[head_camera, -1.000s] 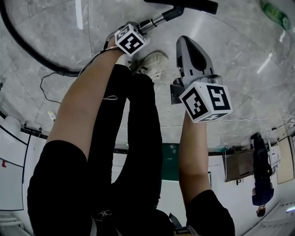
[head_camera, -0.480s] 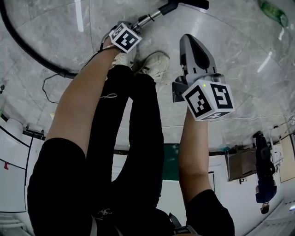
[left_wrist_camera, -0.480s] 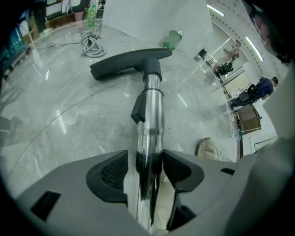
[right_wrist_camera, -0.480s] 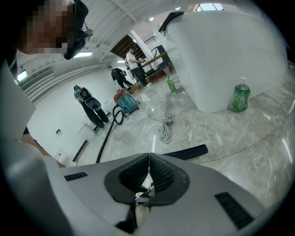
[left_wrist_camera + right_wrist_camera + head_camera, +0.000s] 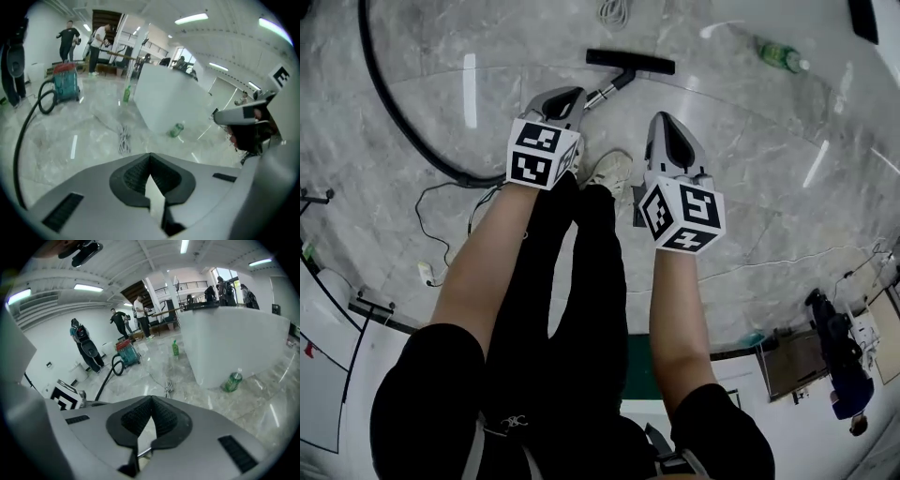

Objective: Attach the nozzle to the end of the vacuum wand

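While the left gripper [image 5: 570, 94] and the right gripper [image 5: 664, 120] are hanging with jaws pressed together on nothing, the nozzle [image 5: 630, 62] is lying on the grey marble floor [image 5: 750, 187], the wand [image 5: 602, 94] running from it. Left of the nozzle 1 black hose [image 5: 107, 380] is curving; beyond it 1 coiled cable [image 5: 612, 11] is lying; off to its right 2 green bottles [image 5: 233, 379] are sitting by 1 white counter [image 5: 234, 338].

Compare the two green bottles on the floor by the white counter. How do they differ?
The far bottle stands upright; the near bottle lies on its side. The far bottle looks pale yellow-green; the near bottle is darker green with a white cap. Both are green bottles on the marble floor close to the white counter.
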The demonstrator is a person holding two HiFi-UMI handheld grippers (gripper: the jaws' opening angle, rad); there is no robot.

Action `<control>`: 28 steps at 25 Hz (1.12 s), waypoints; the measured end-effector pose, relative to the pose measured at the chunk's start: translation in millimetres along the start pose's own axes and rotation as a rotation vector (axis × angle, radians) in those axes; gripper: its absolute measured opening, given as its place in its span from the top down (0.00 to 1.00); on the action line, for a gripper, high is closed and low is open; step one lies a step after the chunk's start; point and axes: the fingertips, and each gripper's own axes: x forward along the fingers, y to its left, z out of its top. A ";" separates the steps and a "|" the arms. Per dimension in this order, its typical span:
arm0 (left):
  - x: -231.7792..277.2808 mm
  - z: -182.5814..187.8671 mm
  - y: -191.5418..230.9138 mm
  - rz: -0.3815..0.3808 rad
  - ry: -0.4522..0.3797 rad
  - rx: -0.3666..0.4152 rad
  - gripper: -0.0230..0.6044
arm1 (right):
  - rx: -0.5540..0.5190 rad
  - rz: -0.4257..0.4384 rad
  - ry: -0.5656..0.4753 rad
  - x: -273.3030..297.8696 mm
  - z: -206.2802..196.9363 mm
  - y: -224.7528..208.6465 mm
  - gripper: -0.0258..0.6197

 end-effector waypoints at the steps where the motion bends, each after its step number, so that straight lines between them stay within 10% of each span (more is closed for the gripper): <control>1: -25.1 33.0 -12.8 -0.006 -0.042 0.028 0.95 | -0.001 -0.010 -0.030 -17.3 24.1 7.1 0.94; 11: -277.6 288.9 -132.4 0.061 -0.317 0.153 0.95 | 0.027 -0.049 -0.415 -228.4 253.8 98.6 0.94; 19: -446.4 394.0 -246.5 0.017 -0.416 0.299 0.95 | -0.016 -0.084 -0.594 -410.4 380.6 143.3 0.94; 28: -538.7 420.4 -314.8 0.005 -0.550 0.391 0.95 | -0.011 0.005 -0.708 -522.6 401.2 164.0 0.94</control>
